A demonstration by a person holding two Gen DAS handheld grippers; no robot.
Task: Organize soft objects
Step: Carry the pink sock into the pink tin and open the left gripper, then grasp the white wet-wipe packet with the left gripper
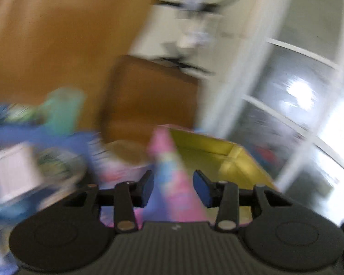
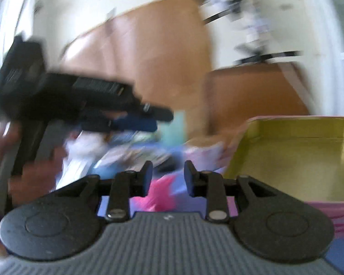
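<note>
Both views are motion-blurred. In the left wrist view a pink and blue soft object stands up between the fingers of my left gripper; the jaws stand apart and I cannot tell if they touch it. Behind it is a yellow-lined box. In the right wrist view my right gripper is open, with a pink soft piece on blue-purple fabric below it. The box with its pink outer wall is to the right. The left gripper, held by a hand, shows at the left.
A pile of blurred soft things in blue, teal and white lies at the left and also shows in the right wrist view. Brown wooden furniture stands behind. A white-framed glass door is at the right.
</note>
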